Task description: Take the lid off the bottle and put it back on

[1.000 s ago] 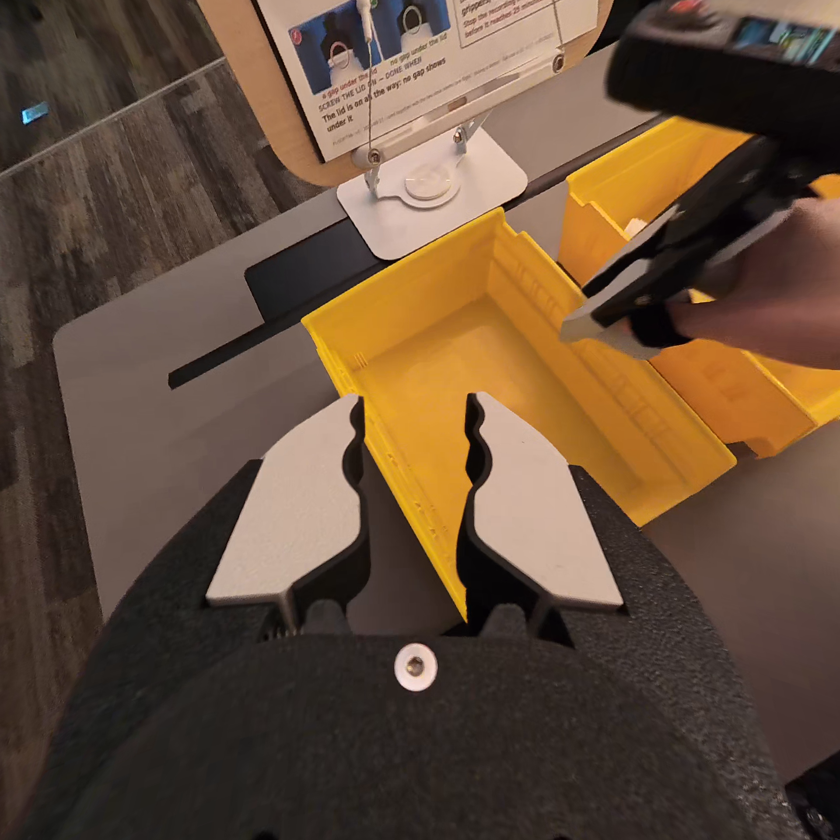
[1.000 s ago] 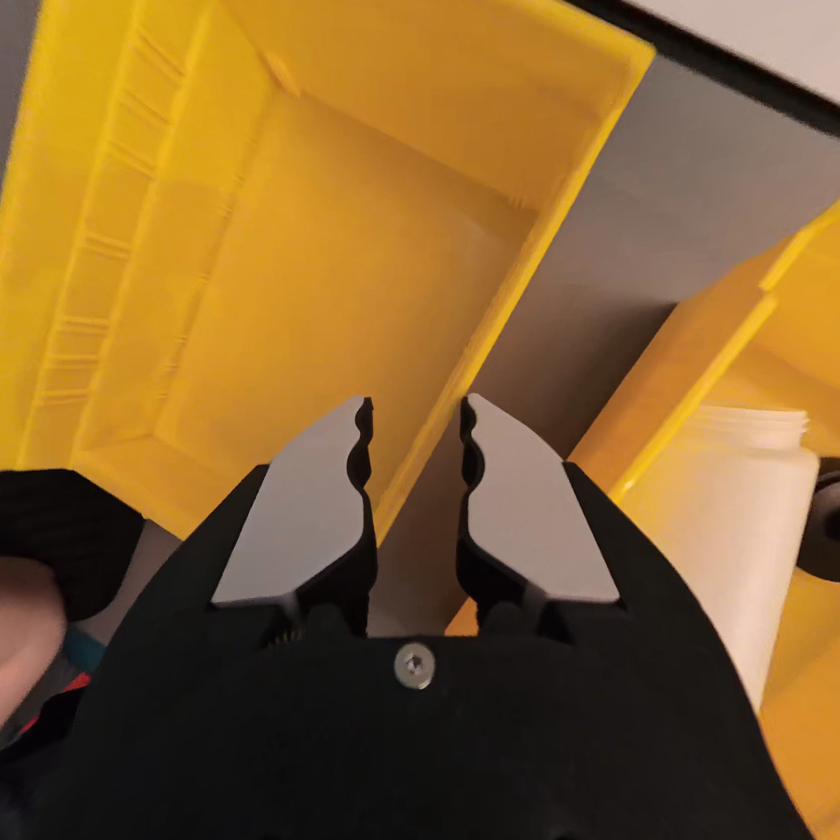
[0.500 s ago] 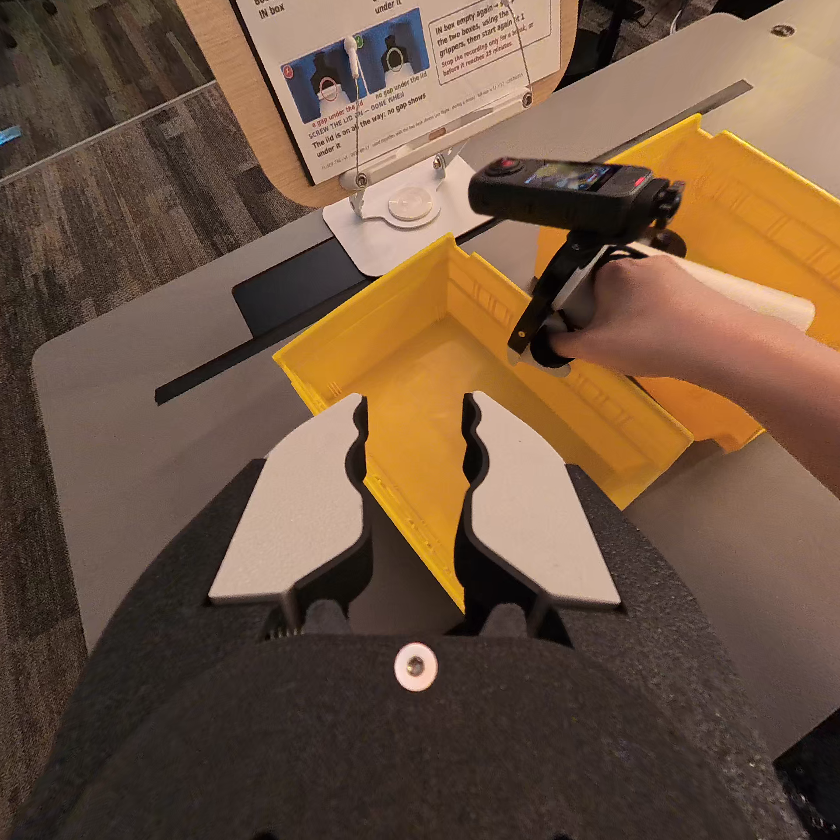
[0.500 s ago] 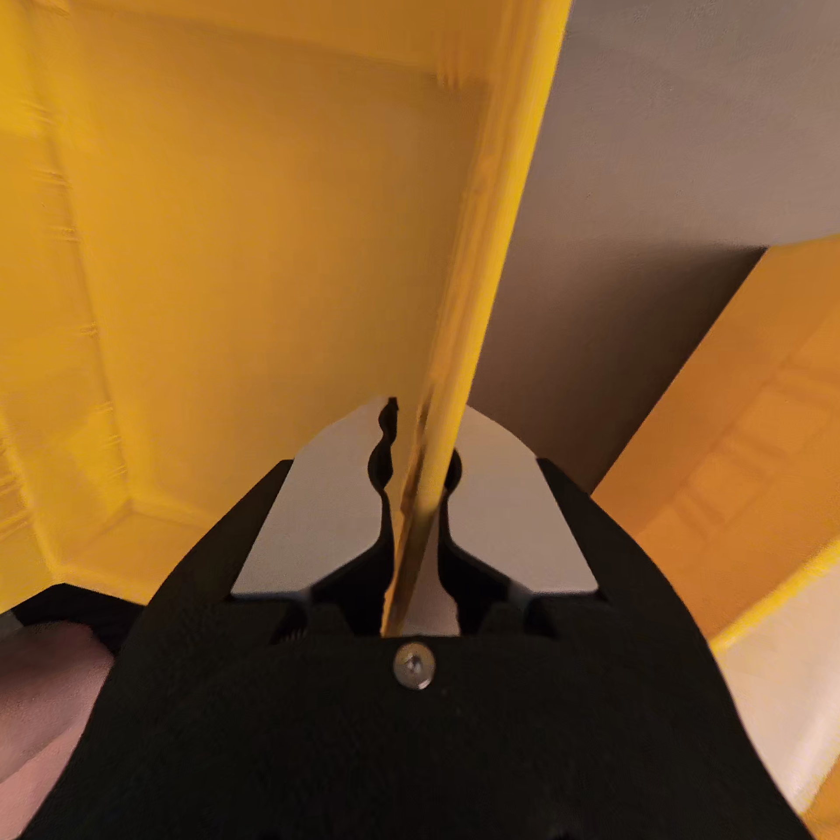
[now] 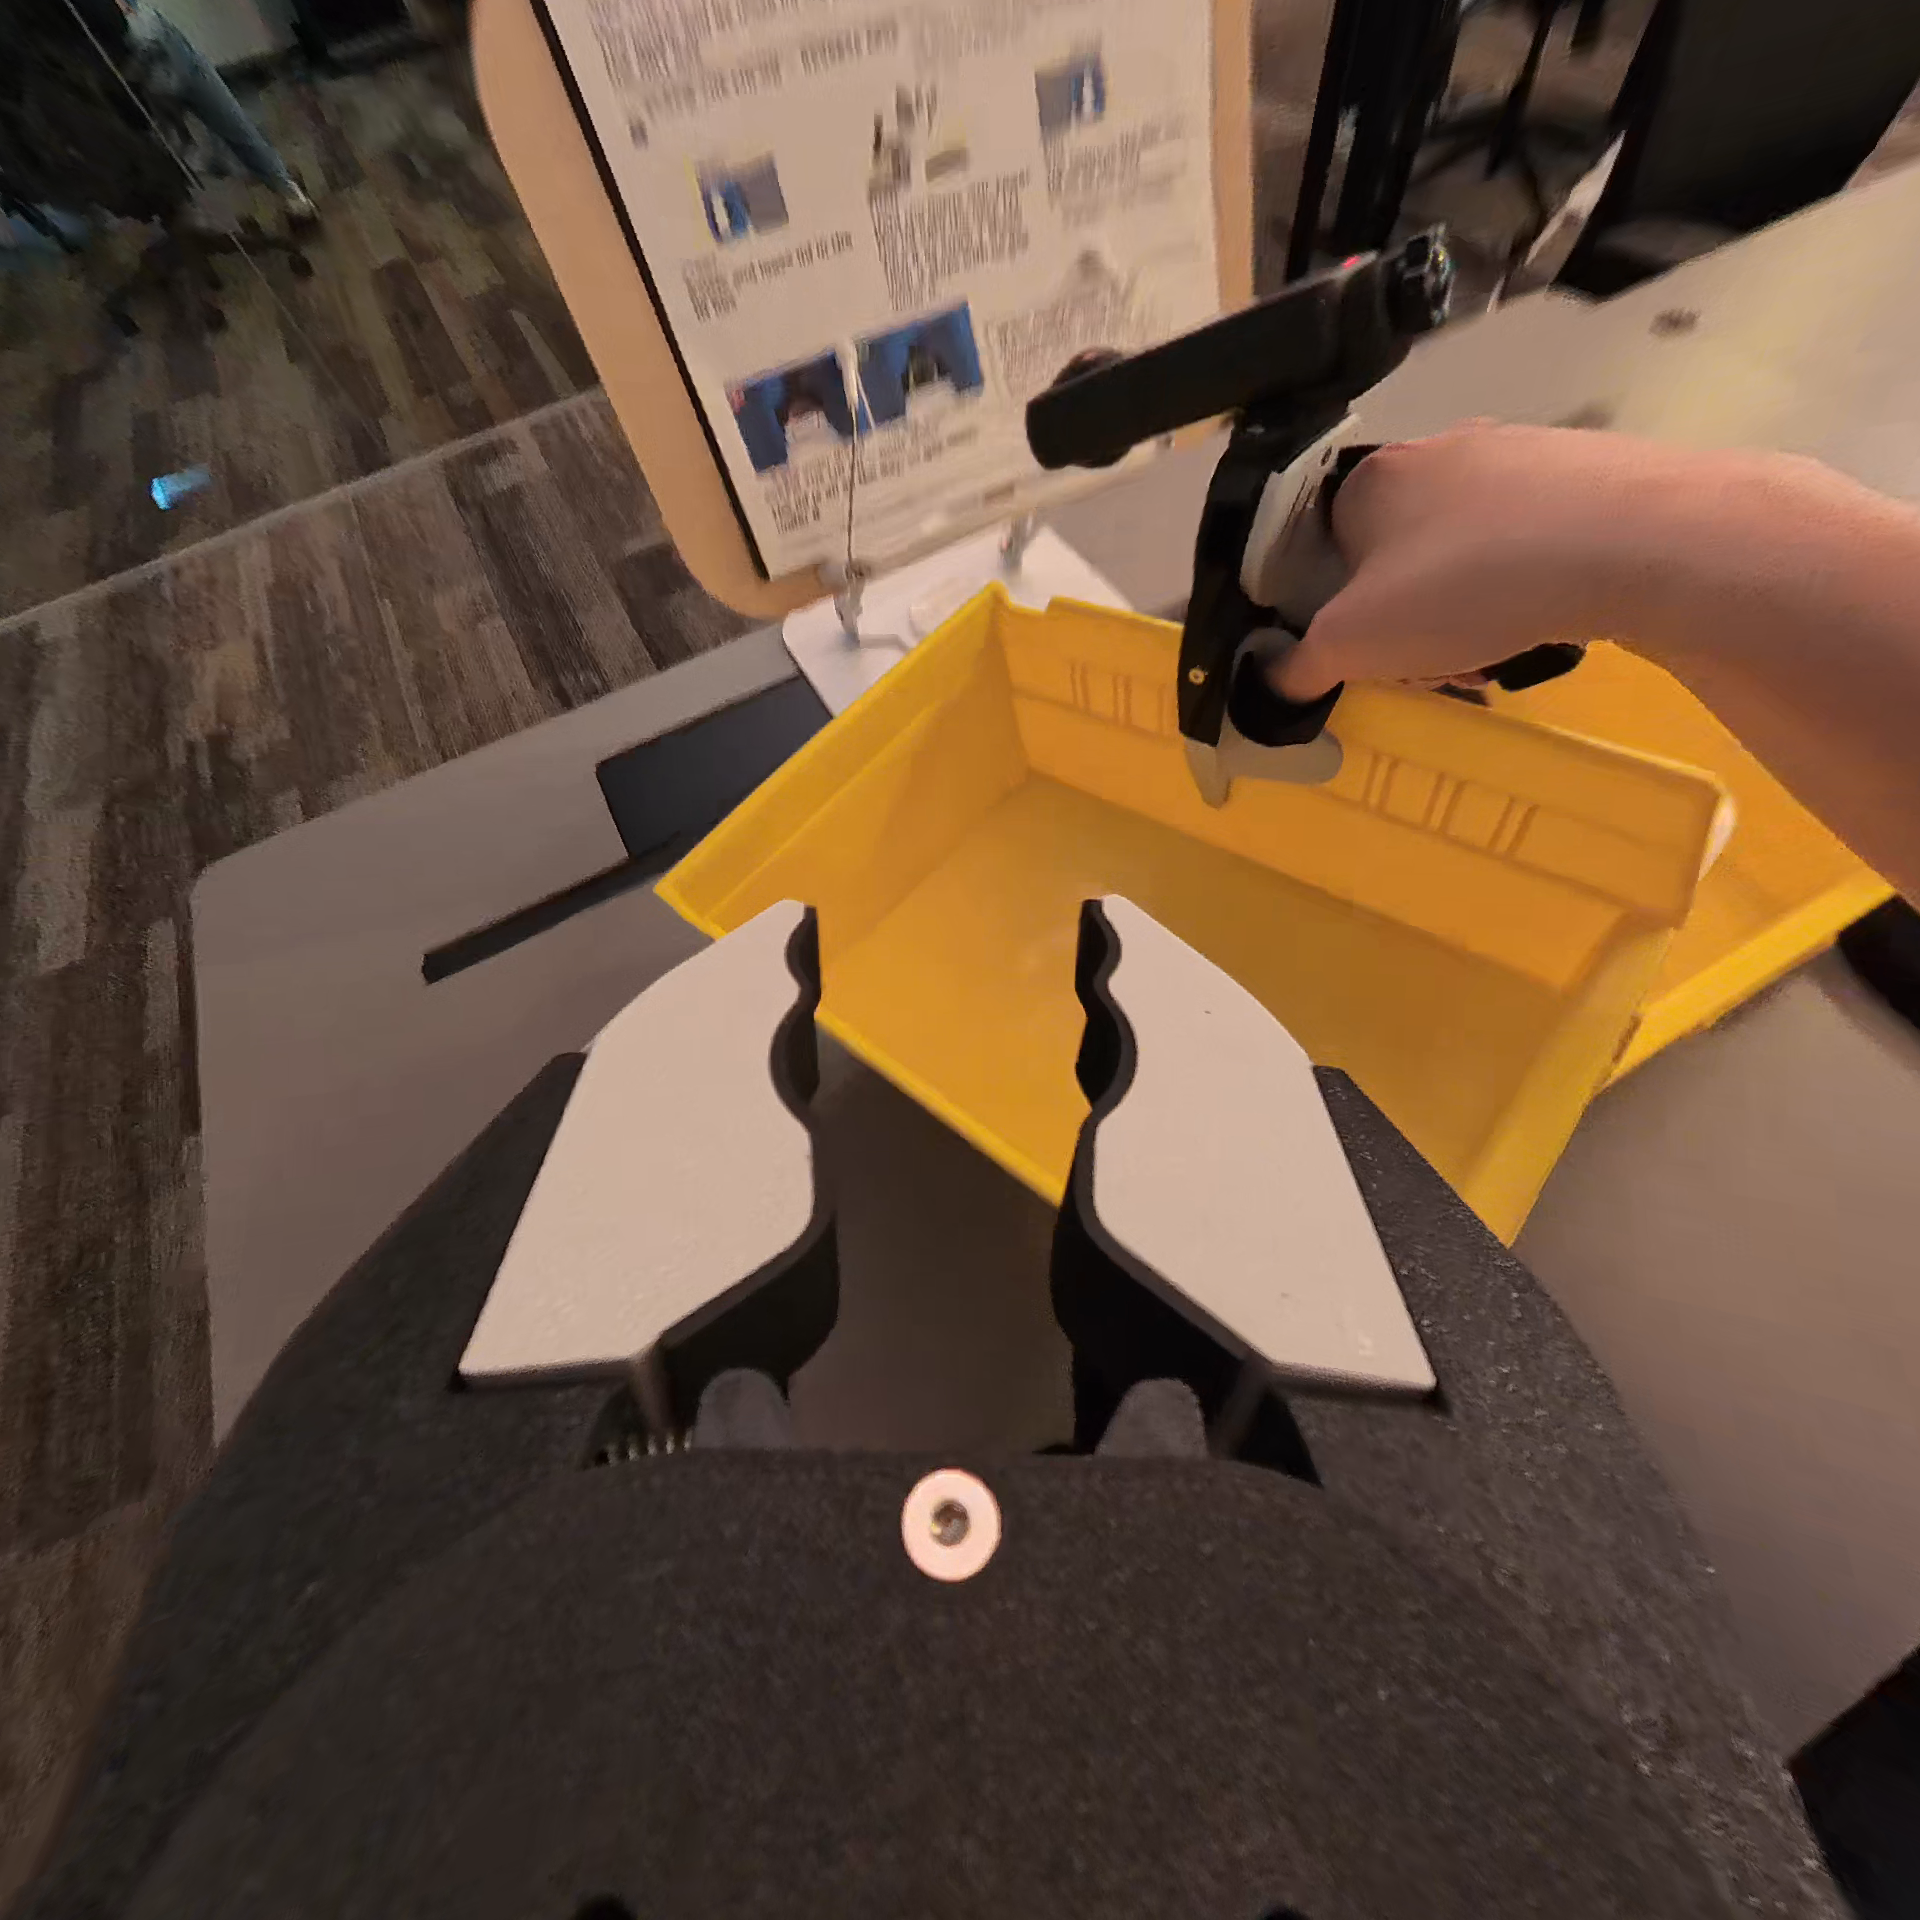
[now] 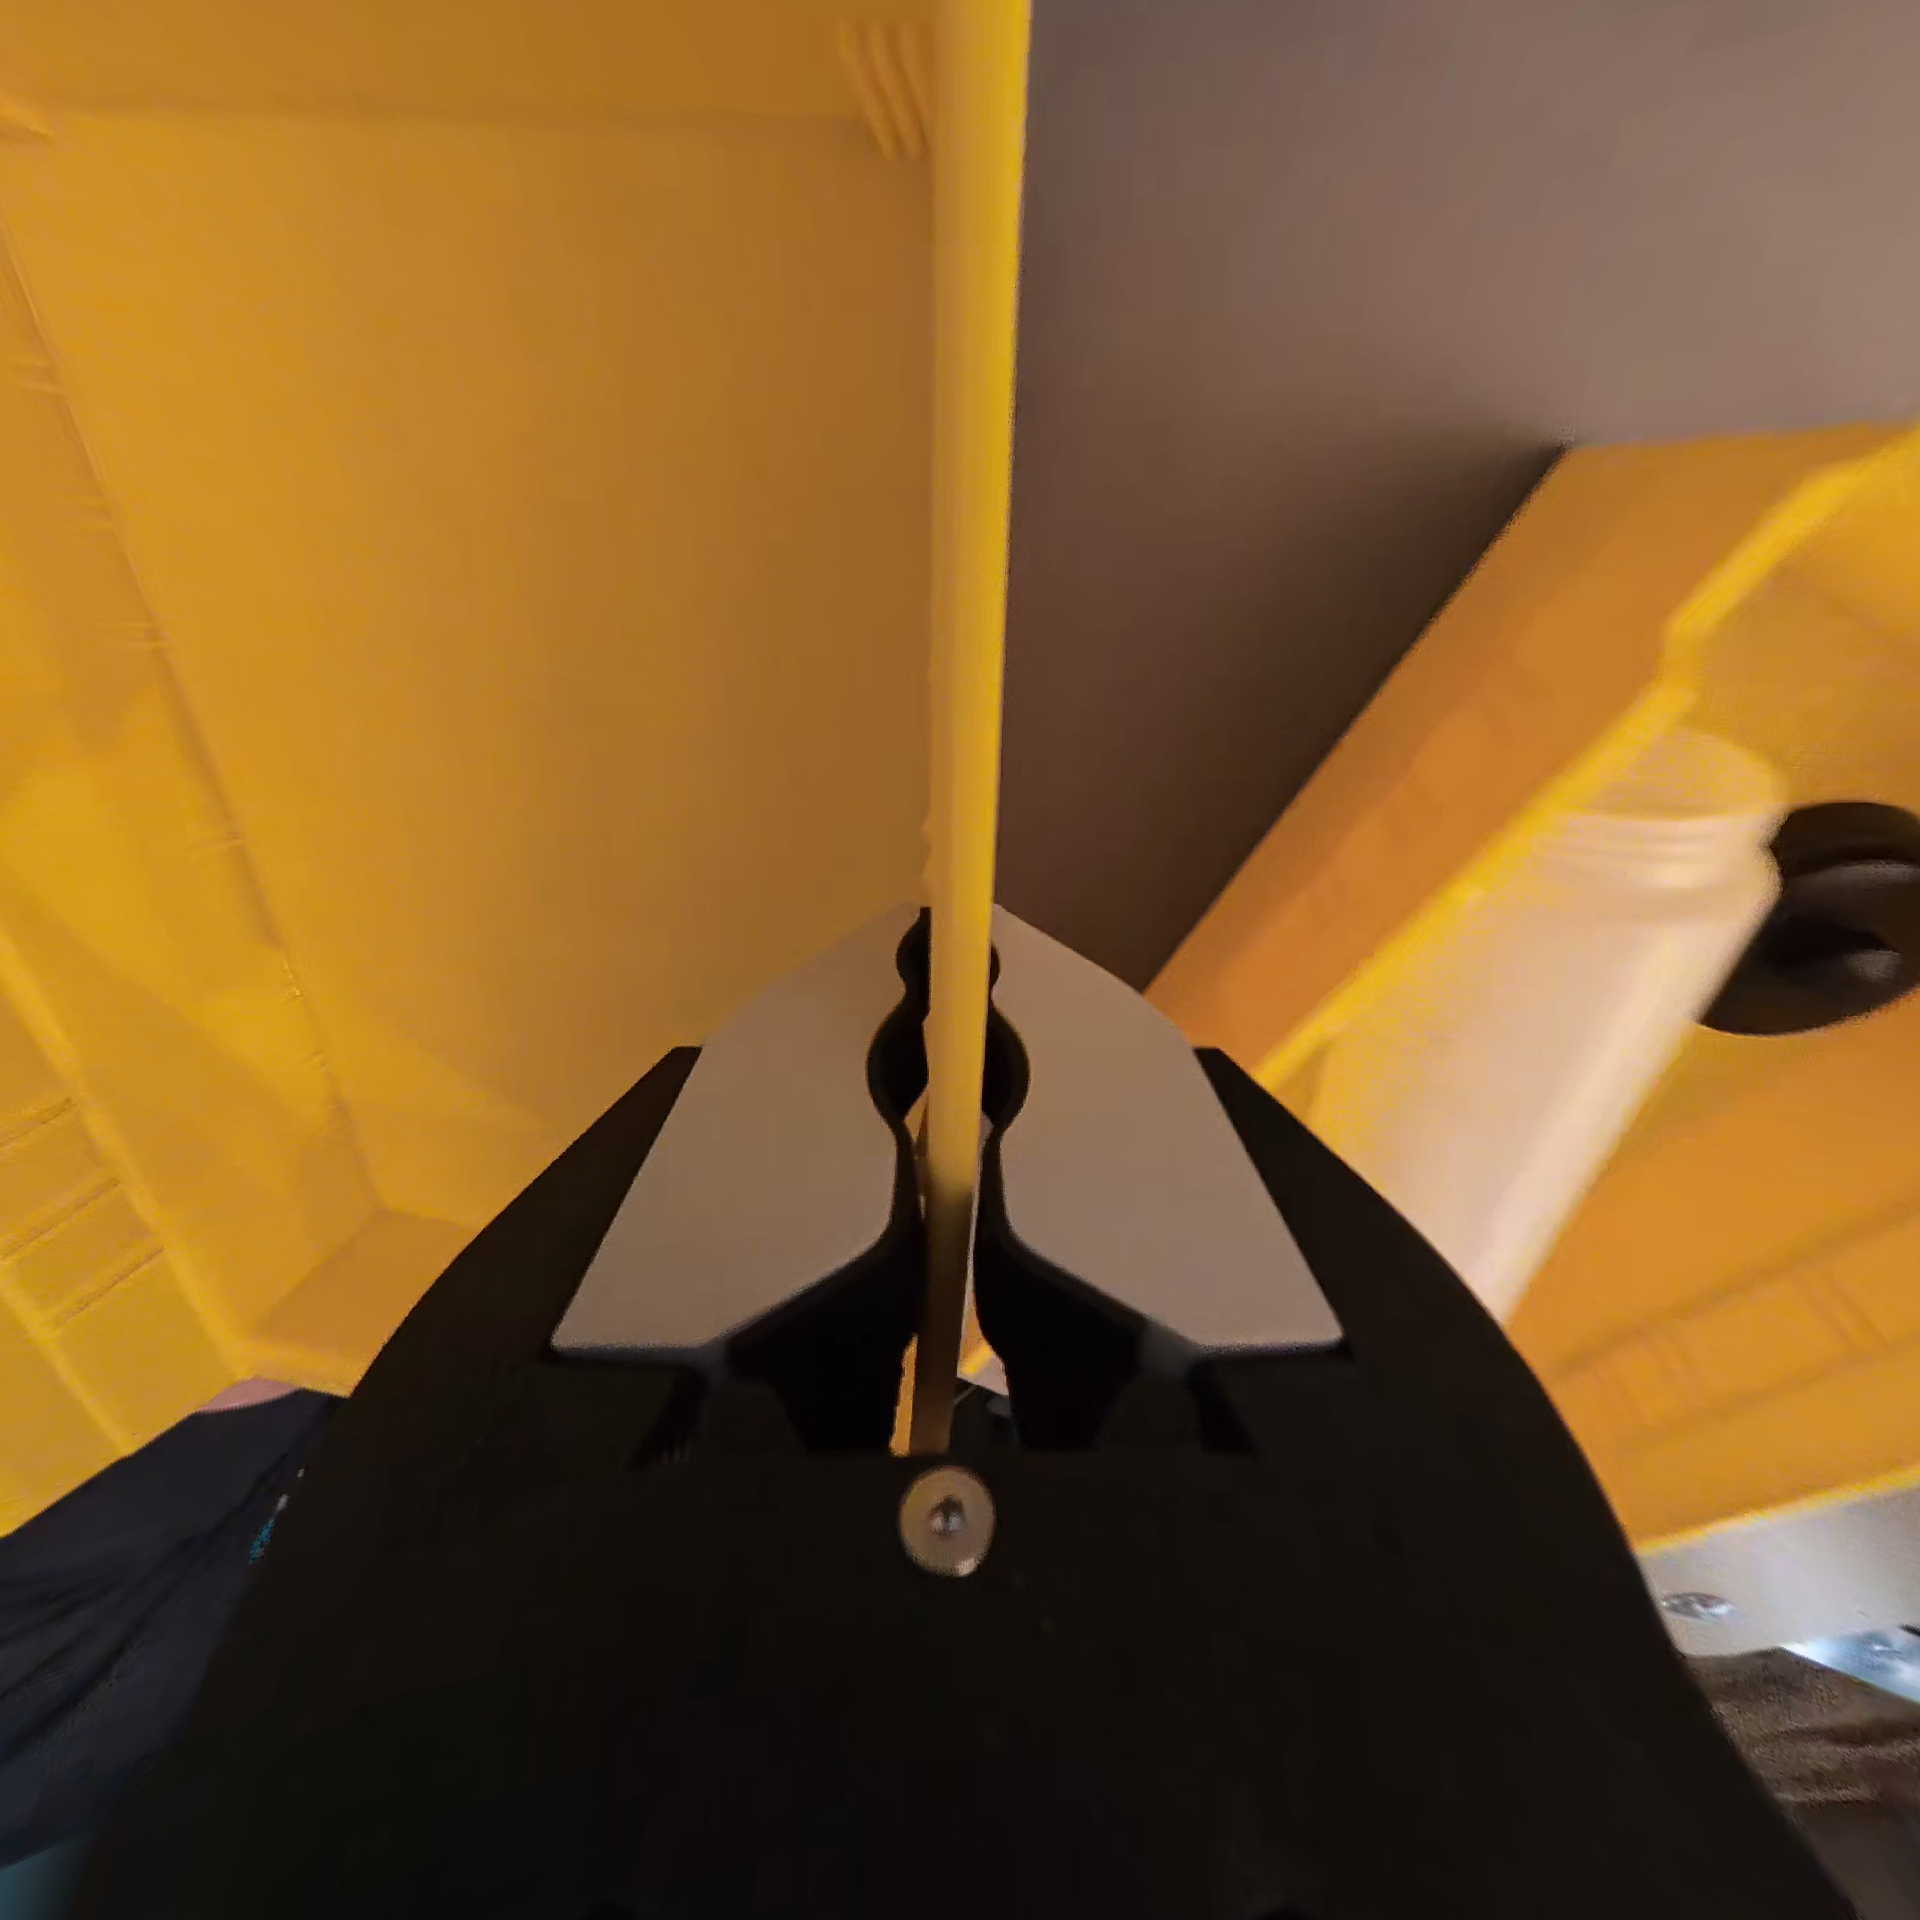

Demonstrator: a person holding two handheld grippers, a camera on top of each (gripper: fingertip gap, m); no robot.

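Note:
A white bottle [image 6: 1558, 987] lies on its side in the second yellow bin [image 6: 1455, 831], its threaded neck bare. A black lid [image 6: 1839, 935] lies just past the neck, off the bottle. My right gripper [image 6: 961, 925] is shut on the side wall [image 6: 977, 520] of an empty yellow bin. In the left wrist view the right gripper [image 5: 1236, 769] grips that bin's far wall, held by a hand [image 5: 1507, 561], and the bin [image 5: 1195, 935] sits tilted. My left gripper [image 5: 945, 914] is open and empty, just short of the bin's near corner.
An instruction board [image 5: 935, 260] on a white stand rises behind the bins. The grey table [image 5: 416, 1039] ends at the left, with wood-look floor beyond. The second bin [image 5: 1766, 914] sits behind the empty one on the right.
My right gripper came down over the empty bin's wall and shut on it. The bin has since turned and tilted. My left gripper stayed open and drew back a little.

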